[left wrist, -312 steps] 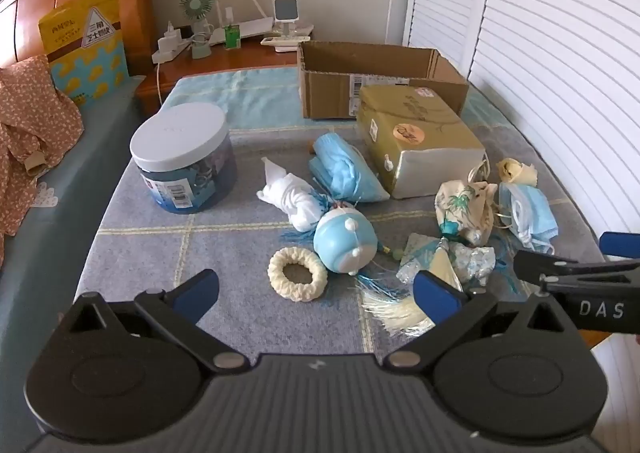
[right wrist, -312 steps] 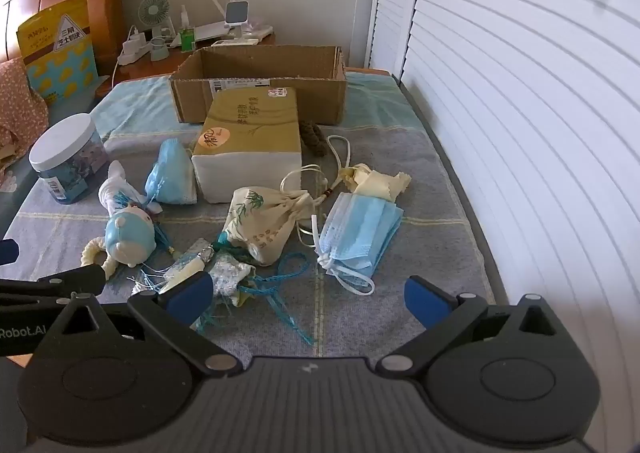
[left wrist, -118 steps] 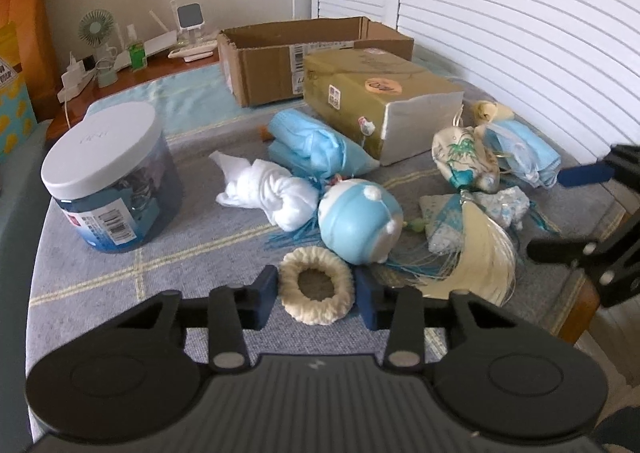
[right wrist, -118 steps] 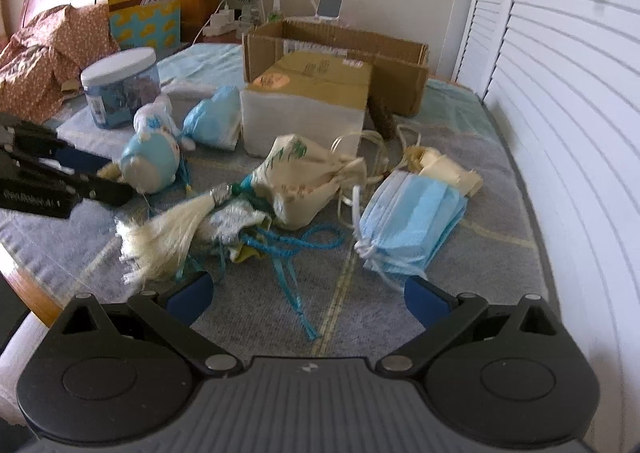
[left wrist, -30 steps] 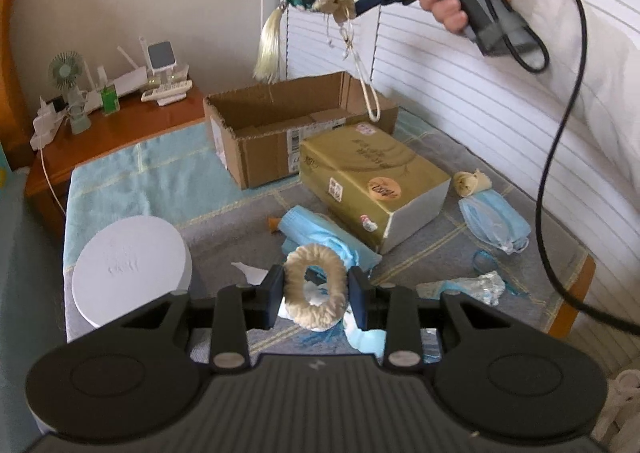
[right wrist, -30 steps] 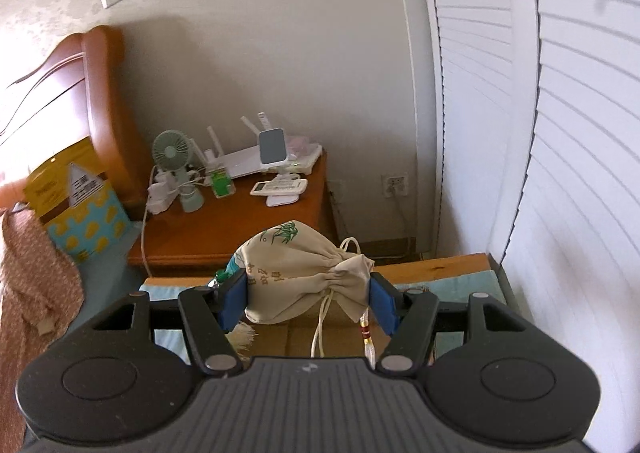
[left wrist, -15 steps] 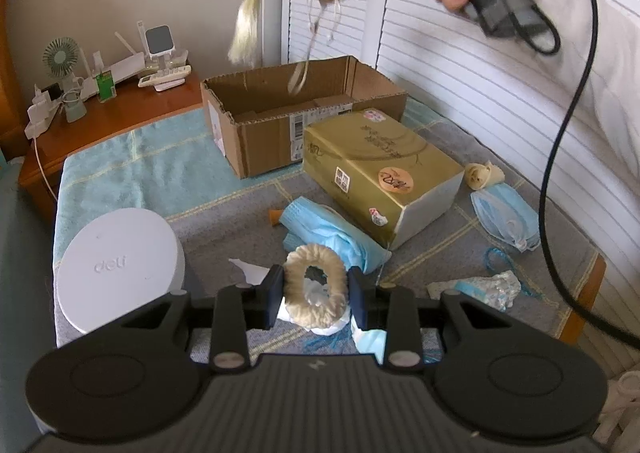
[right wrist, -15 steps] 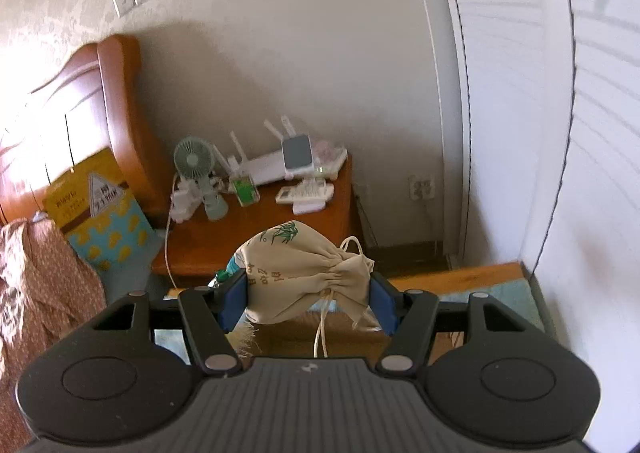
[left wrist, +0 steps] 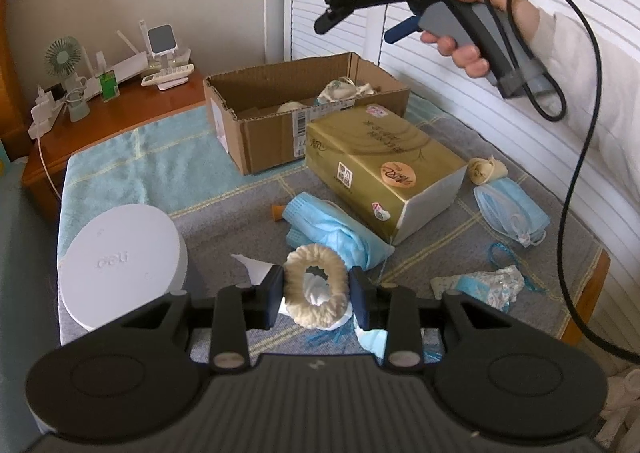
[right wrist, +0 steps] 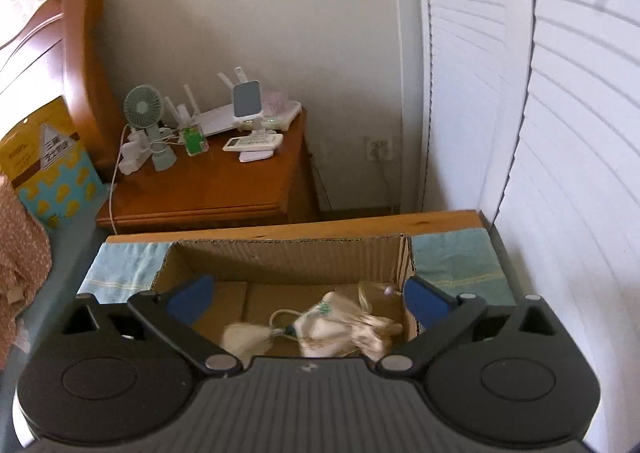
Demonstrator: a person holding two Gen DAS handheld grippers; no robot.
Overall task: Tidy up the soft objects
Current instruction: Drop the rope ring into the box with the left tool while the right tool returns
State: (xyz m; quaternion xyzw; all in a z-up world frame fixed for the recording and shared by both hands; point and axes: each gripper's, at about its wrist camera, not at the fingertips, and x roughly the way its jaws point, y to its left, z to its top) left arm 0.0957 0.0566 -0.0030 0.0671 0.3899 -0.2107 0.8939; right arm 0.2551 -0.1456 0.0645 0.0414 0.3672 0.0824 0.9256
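Left fingers [left wrist: 275, 290] clamp cream ring [left wrist: 315, 284]; right fingers [right wrist: 423, 301] spread, empty.
Drawstring pouch [right wrist: 334, 327] inside cardboard box [right wrist: 280, 253], right gripper [right wrist: 307, 299] above box.

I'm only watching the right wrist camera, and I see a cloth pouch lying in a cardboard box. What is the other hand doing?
Observer: The left gripper is shut on a cream fuzzy ring, held above the table.
Visitor: Is anything left outside the box?
Observer: Yes. A stack of blue face masks lies near the table's right edge, beside a gold tissue pack.
Visitor: Where is my gripper relative to the box?
Observer: The right gripper hangs above the cardboard box, fingers apart and holding nothing.
Visitor: Anything big on the left side?
Observer: A round jar with a white lid stands there.
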